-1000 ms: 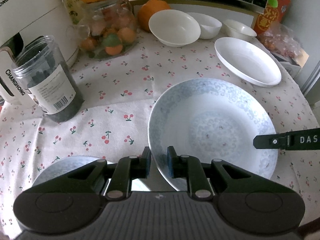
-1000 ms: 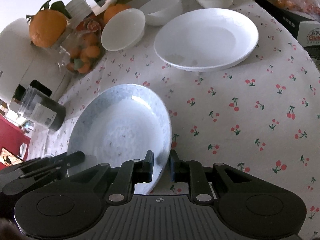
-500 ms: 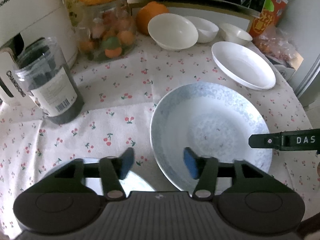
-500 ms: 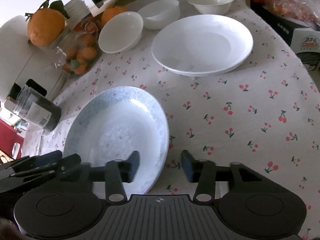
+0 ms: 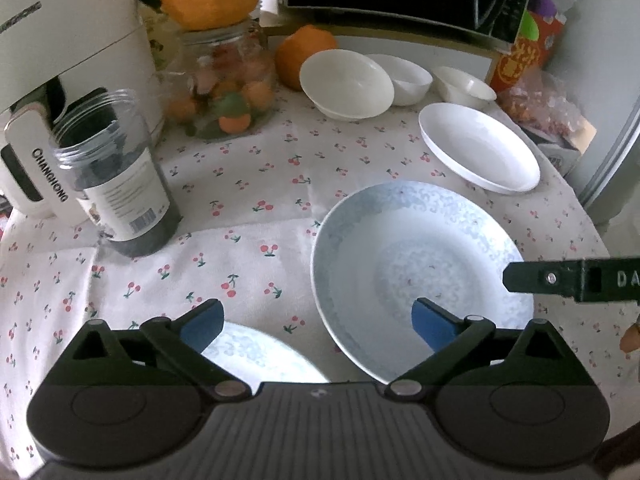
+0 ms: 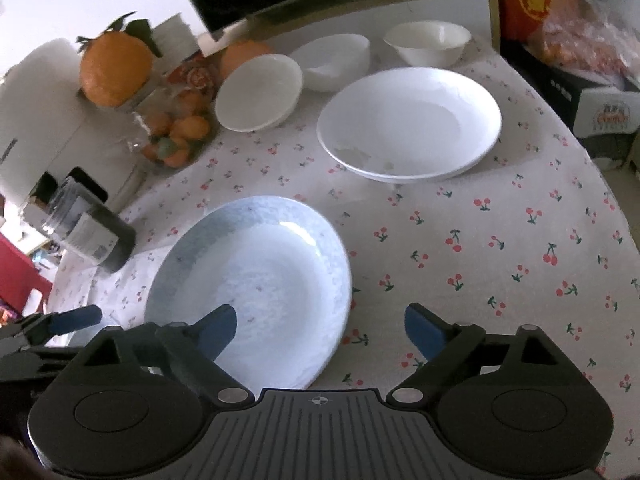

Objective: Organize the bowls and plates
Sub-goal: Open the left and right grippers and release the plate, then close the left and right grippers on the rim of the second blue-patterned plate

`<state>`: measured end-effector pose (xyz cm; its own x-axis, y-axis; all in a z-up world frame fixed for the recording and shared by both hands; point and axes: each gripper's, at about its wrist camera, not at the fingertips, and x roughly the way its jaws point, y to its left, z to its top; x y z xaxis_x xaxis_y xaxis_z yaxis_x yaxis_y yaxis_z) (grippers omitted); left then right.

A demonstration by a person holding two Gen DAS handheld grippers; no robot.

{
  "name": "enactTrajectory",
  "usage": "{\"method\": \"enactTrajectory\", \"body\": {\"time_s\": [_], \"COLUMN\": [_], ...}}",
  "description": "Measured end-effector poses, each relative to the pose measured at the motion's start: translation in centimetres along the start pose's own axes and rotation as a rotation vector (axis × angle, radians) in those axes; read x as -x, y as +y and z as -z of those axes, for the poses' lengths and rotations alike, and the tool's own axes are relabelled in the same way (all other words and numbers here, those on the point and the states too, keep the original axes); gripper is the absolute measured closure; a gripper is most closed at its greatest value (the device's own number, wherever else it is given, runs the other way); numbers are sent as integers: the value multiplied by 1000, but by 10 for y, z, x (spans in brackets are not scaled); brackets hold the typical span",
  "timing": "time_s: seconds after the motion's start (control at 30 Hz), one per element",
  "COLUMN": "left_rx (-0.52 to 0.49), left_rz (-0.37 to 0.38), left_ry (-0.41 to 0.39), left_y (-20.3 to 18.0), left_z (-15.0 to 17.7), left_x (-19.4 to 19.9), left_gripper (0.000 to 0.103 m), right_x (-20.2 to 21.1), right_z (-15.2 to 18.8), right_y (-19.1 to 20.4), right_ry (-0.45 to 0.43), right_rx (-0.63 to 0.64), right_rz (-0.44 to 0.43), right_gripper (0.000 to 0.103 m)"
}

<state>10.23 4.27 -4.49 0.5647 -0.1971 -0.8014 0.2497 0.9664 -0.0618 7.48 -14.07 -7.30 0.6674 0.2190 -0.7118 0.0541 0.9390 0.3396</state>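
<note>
Cherry-print tablecloth (image 5: 256,184). Left wrist view: the left gripper (image 5: 316,320), jaws spreading wide, straddles the near rim of the blue-patterned plate (image 5: 420,256) lying flat, gripping nothing. Right wrist view: the right gripper (image 6: 320,326), jaws likewise widening, straddles the same plate's (image 6: 260,276) right edge, pads clear of it.

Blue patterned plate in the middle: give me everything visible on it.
The blue patterned plate is round and shallow, glazed like ceramic, pale blue with a mottled band round the rim and a faint centre medallion. It is empty and lies flat on the cherry-print tablecloth. Both tongs, left and right, straddle its near rim with jaws opening; no pad presses it.
</note>
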Motion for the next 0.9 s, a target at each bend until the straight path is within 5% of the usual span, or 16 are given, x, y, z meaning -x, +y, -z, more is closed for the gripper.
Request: {"method": "enactTrajectory", "body": {"time_s": [0.53,0.9], "left_rx": [-9,-69], "left_rz": [-12,-17], "left_ry": [-22,-31], "left_y": [30,65], "left_z": [18,45], "left_x": [18,24], "left_gripper": [1,1], "right_x": [38,28], "right_z": [38,78], "right_y": [51,87], "right_ry": [-104,-62], "right_rx": [138,185], "right_rz": [-125,-259], "right_gripper": [2,2]}}
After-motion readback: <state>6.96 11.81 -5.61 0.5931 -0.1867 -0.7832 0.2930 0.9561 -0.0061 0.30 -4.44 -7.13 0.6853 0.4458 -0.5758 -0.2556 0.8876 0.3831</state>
